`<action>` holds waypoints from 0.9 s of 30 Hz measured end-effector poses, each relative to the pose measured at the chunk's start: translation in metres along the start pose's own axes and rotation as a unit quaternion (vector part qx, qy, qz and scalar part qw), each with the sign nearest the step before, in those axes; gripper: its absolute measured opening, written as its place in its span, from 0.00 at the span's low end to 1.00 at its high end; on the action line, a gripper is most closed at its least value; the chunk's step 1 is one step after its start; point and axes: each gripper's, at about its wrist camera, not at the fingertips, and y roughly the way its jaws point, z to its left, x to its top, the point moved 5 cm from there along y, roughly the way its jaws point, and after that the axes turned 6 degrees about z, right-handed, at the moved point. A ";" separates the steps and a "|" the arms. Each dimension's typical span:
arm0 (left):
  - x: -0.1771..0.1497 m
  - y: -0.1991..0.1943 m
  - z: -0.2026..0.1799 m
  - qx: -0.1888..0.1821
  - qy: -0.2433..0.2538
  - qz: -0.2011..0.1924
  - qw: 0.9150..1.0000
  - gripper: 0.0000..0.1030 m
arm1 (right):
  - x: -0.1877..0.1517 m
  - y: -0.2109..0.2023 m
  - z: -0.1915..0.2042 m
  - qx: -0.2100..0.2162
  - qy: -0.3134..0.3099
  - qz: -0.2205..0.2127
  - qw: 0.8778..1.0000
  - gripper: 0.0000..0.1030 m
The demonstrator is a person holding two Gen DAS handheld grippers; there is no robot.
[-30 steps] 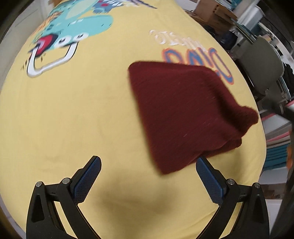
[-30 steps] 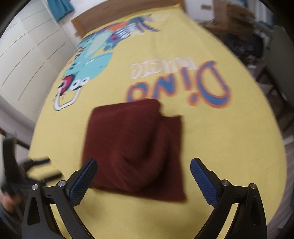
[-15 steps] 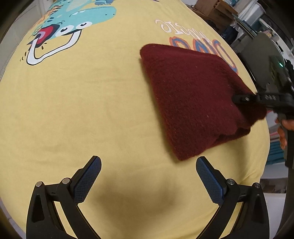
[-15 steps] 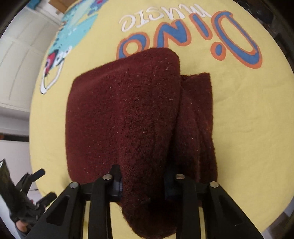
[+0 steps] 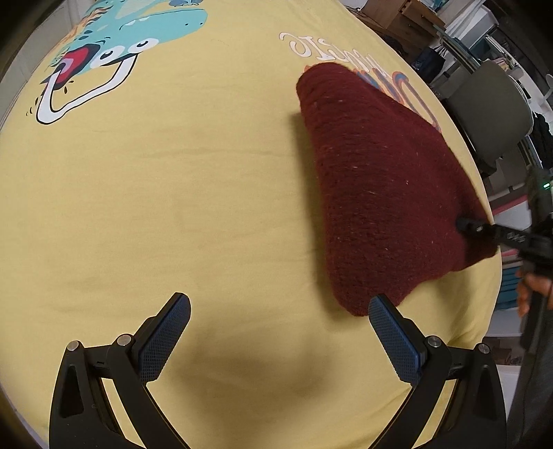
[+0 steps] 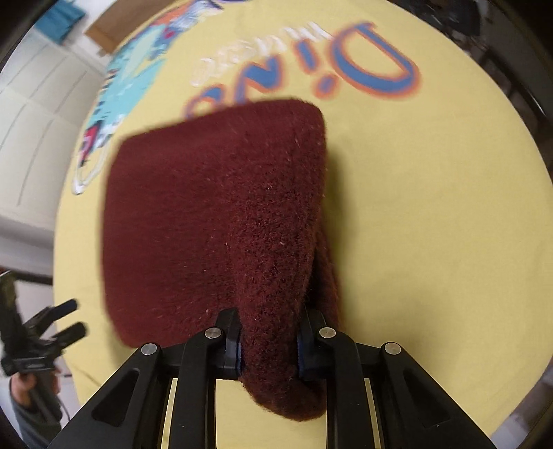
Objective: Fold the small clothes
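A folded dark red knit garment [image 5: 380,179] lies on a yellow dinosaur-print sheet [image 5: 172,190]. My right gripper [image 6: 268,340] is shut on the near edge of the garment [image 6: 214,214] and lifts that edge slightly; its tip also shows at the garment's right side in the left wrist view [image 5: 473,226]. My left gripper [image 5: 276,331] is open and empty, above bare sheet, with its right finger [image 5: 394,338] beside the garment's near corner. It also shows at the far left of the right wrist view [image 6: 52,328].
The sheet carries a teal dinosaur print [image 5: 114,45] and blue "Dino" lettering [image 6: 345,72]. A grey chair [image 5: 490,110] and boxes [image 5: 401,17] stand past the right edge. White cupboard doors [image 6: 31,121] are on the left.
My right gripper has come down and shut on the garment's near edge, then lifted and pulled it. The garment has shifted to the right. My left gripper stayed open.
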 end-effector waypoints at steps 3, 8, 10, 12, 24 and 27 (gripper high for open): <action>-0.001 0.001 -0.003 0.004 0.006 0.003 1.000 0.99 | -0.004 0.016 -0.009 0.002 0.016 0.003 1.000 0.35; 0.008 0.003 -0.007 0.012 -0.001 0.002 1.000 0.99 | -0.005 0.015 0.002 -0.023 -0.011 -0.009 1.000 0.52; 0.013 0.005 -0.011 0.005 -0.008 0.001 1.000 0.99 | -0.005 0.015 0.006 -0.029 -0.018 -0.009 0.999 0.62; 0.015 0.005 -0.015 -0.004 -0.005 0.000 1.000 0.99 | -0.005 0.014 0.007 -0.047 -0.024 -0.010 0.999 0.83; 0.057 -0.007 -0.033 -0.019 -0.009 -0.022 1.000 0.99 | -0.007 -0.028 0.004 -0.043 -0.021 -0.046 0.998 0.91; 0.076 0.001 -0.044 -0.019 -0.014 -0.016 1.000 0.99 | 0.010 -0.038 0.016 -0.043 -0.032 -0.063 0.997 1.00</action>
